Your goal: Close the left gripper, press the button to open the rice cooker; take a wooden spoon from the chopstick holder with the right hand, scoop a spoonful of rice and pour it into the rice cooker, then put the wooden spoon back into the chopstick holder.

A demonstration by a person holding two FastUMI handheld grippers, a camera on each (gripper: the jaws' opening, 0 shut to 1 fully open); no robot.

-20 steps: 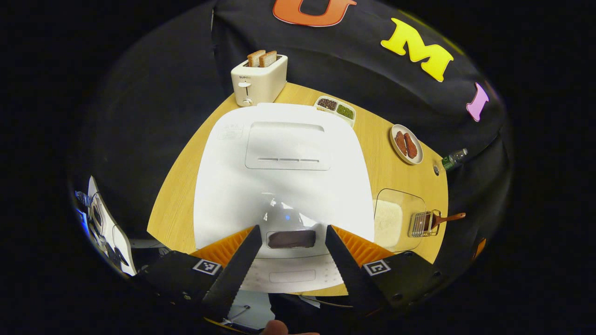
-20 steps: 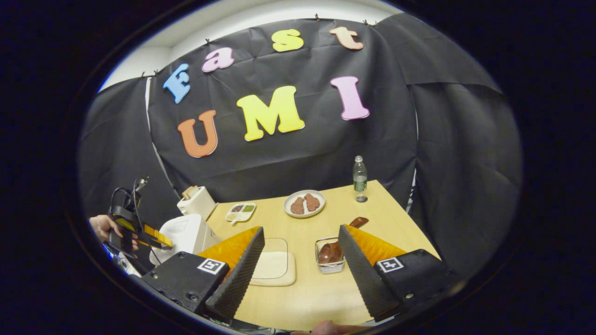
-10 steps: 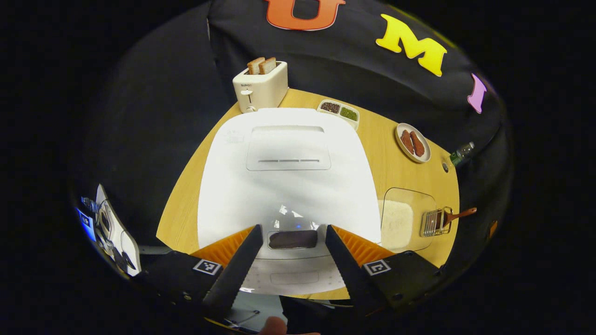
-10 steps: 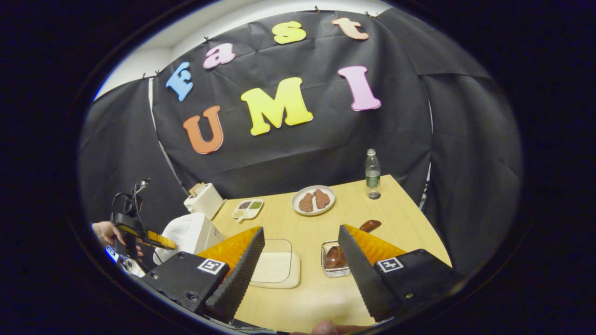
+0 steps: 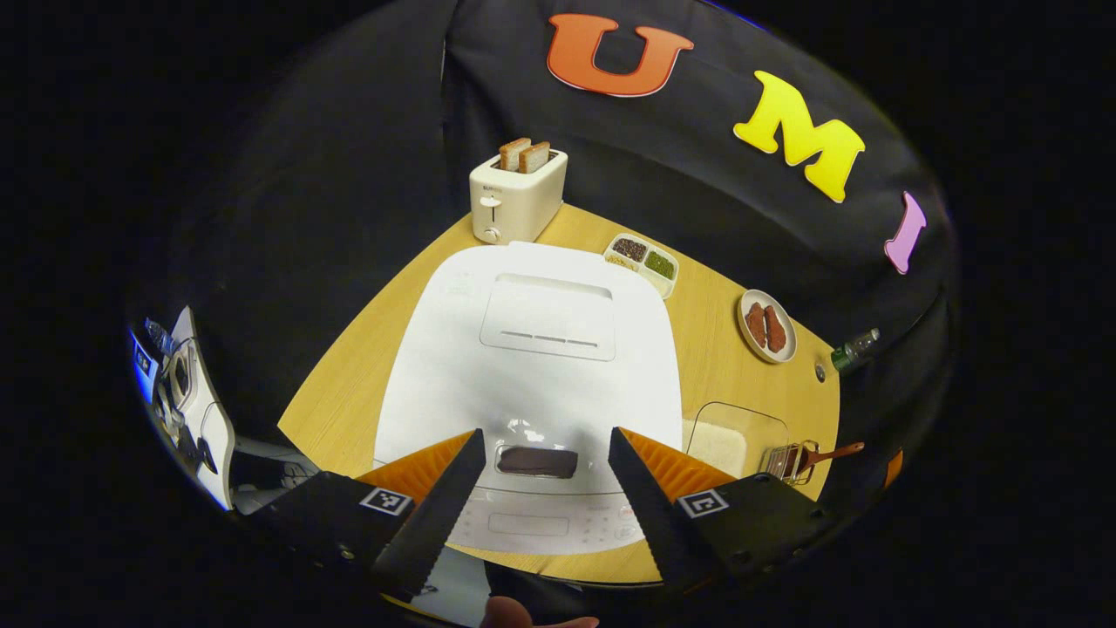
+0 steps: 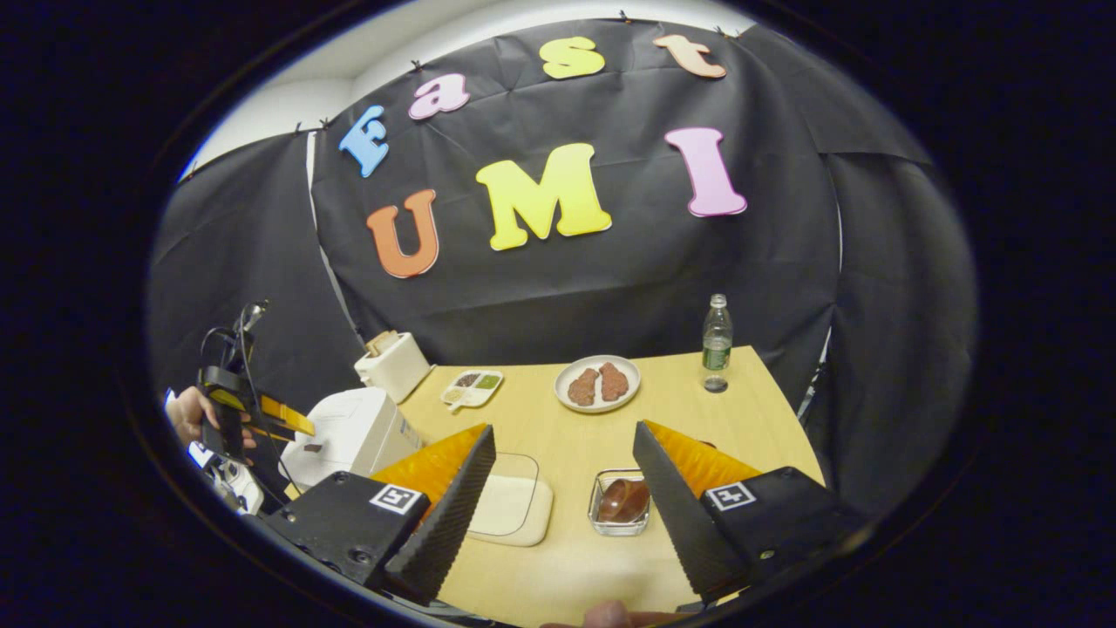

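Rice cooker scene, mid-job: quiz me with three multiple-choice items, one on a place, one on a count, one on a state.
1. Where is the toaster?
A. behind the rice cooker
B. beside the bottle
C. on the plate

2. How many toast slices stand in it?
A. one
B. two
C. four

3. What state is the cooker lid in?
A. open
B. removed
C. closed

Answers: 1 A, the left gripper view shows it at the table's far edge, past the cooker. 2 B, two slices stick up. 3 C, the lid lies flat, with the left tongs open above its front.
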